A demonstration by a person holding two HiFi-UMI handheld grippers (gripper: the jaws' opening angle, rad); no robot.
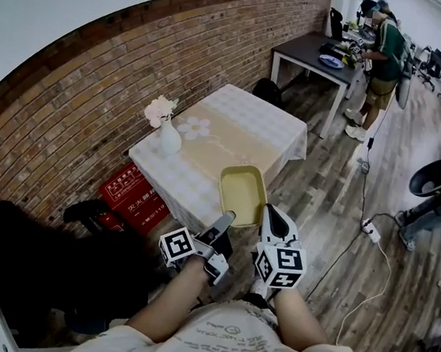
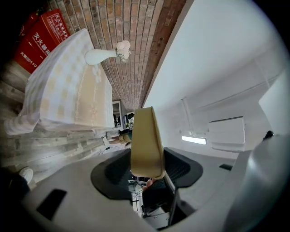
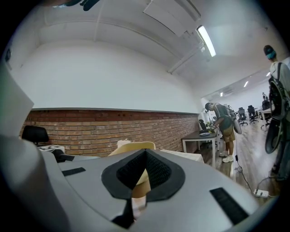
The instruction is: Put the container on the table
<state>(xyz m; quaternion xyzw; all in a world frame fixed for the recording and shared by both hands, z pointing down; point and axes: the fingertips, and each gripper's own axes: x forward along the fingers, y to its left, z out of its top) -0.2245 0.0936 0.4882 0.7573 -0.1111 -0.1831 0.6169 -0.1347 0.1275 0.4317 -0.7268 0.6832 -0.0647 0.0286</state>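
Observation:
A shallow yellow container (image 1: 243, 194) hangs in the air over the near corner of the cloth-covered table (image 1: 235, 125). My left gripper (image 1: 227, 216) is shut on its near left rim, and my right gripper (image 1: 268, 210) is shut on its near right rim. In the left gripper view the container (image 2: 146, 141) stands edge-on between the black pads (image 2: 114, 173). In the right gripper view the container (image 3: 136, 147) shows just behind the closed pads (image 3: 156, 174).
A white vase with flowers (image 1: 166, 129) stands on the table's left side. A red box (image 1: 131, 193) lies on the floor by the brick wall. A person (image 1: 382, 67) stands at a dark desk (image 1: 318, 60) far back. A cable and power strip (image 1: 372, 230) lie on the floor to the right.

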